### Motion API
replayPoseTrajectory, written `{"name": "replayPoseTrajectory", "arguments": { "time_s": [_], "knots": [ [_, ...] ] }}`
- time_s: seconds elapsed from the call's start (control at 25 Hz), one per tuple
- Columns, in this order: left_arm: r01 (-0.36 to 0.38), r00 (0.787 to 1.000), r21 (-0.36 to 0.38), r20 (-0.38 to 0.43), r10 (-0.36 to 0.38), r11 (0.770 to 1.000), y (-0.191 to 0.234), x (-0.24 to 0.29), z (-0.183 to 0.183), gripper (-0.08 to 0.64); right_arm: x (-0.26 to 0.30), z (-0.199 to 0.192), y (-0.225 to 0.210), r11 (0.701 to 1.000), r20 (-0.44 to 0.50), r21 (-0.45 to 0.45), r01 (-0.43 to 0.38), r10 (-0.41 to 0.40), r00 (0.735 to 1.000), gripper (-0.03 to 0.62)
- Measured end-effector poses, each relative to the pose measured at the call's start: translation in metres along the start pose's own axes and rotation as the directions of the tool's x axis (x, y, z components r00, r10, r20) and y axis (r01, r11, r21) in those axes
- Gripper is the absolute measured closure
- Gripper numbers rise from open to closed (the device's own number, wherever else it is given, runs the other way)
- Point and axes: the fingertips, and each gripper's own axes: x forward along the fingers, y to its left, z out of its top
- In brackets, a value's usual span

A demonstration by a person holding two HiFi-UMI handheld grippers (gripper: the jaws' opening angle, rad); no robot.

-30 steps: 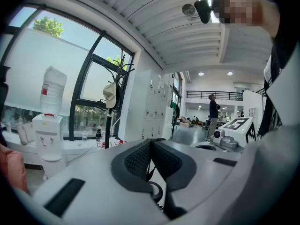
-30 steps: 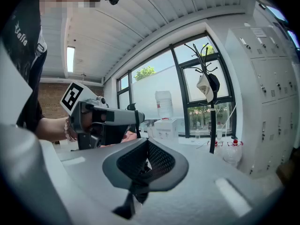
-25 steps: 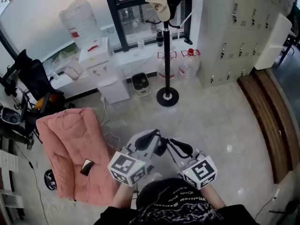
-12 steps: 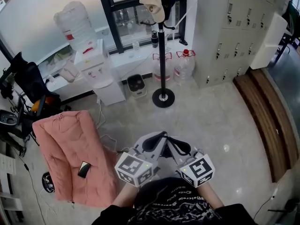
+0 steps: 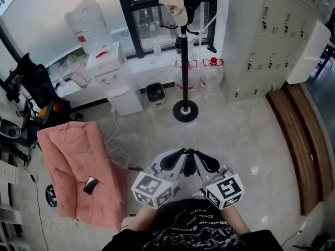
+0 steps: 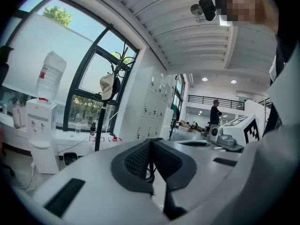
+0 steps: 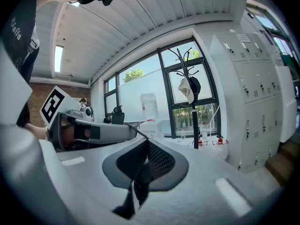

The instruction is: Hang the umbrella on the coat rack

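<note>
Two grippers near, side by side.
Left gripper and right gripper: jaws pressed together, empty; coat rack stands far.

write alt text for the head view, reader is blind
A person holds the left gripper and right gripper side by side, both shut and empty, facing a black coat rack with a cap on it. A pink chair stands at left, grey lockers at right.

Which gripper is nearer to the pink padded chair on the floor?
Left. In the head view the left gripper is just right of the pink padded chair; the right gripper is beside the left one, farther right.
</note>
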Motion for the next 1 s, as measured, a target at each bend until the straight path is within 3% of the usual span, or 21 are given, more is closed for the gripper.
{"name": "replayPoseTrajectory", "arguments": {
  "time_s": [0.36,0.6,1.0],
  "knots": [
    [-0.045,0.999,-0.018,0.023,0.045,0.999,0.004,0.032,-0.003,0.551,-0.002,0.008,-0.045,0.999,0.037,-0.003,0.048,-0.047,0.998,0.584],
    [-0.026,1.0,-0.028,-0.008,0.025,0.999,0.008,0.045,-0.013,0.551,0.001,0.0,-0.06,0.997,0.012,0.02,0.077,-0.077,0.997,0.584],
    [0.065,0.998,-0.004,-0.004,-0.065,0.998,0.049,0.094,0.016,0.551,0.053,0.024,-0.1,0.99,0.057,0.013,0.138,-0.139,0.989,0.585]
  ]
}}
